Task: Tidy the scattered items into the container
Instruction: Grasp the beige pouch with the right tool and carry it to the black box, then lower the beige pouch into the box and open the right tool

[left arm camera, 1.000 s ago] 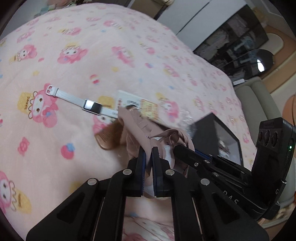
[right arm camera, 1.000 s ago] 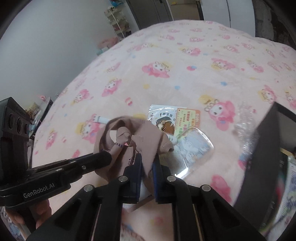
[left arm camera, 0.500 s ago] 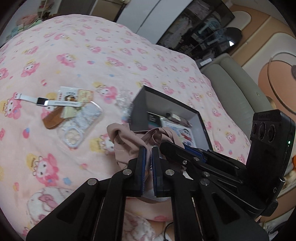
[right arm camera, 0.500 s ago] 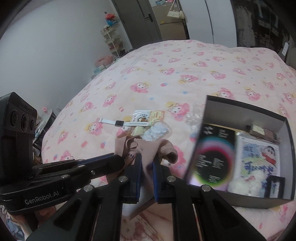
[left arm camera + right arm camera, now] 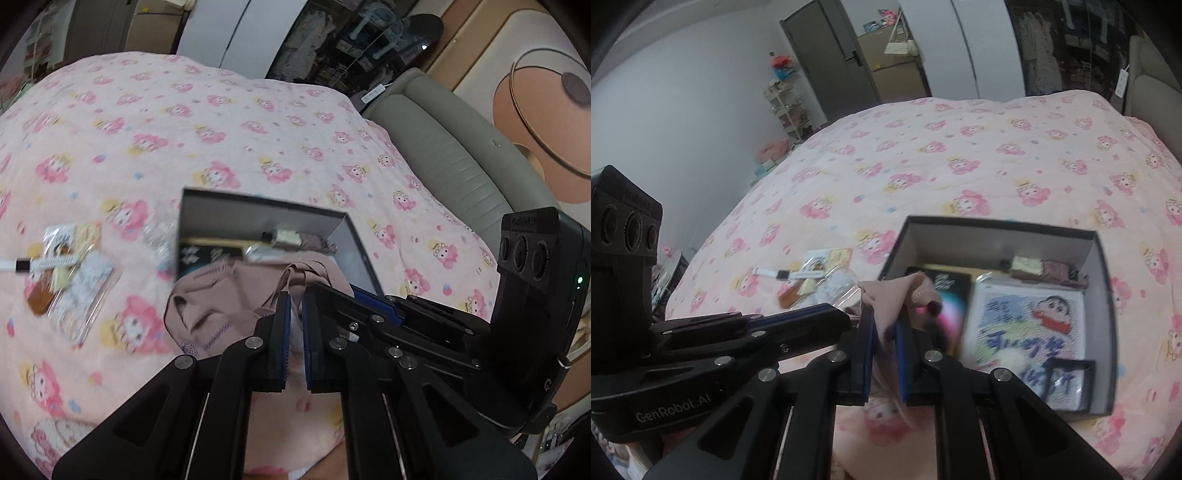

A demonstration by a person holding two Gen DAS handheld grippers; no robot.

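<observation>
A beige-pink cloth garment [image 5: 221,299] hangs between both grippers above the pink bed cover. My left gripper [image 5: 294,295] is shut on one part of it, and my right gripper [image 5: 885,314] is shut on another fold of the garment [image 5: 890,295]. The cloth hangs over the near left corner of the open black box [image 5: 1102,295], seen too in the left wrist view as the black box [image 5: 258,218]. Inside the box lie a dark booklet [image 5: 951,286], a cartoon-print packet [image 5: 1030,325] and small items at the back. Each gripper shows in the other's view.
To the left of the box on the bed lie a white-strapped watch [image 5: 786,274], a printed packet [image 5: 74,240], a clear phone case [image 5: 85,302] and a brown comb [image 5: 40,299]. A grey padded headboard [image 5: 454,147] borders the bed on the right.
Both grippers have carried the garment up and to the right, from above the scattered items to the box's near left corner. The watch, packet, case and comb stay on the bed.
</observation>
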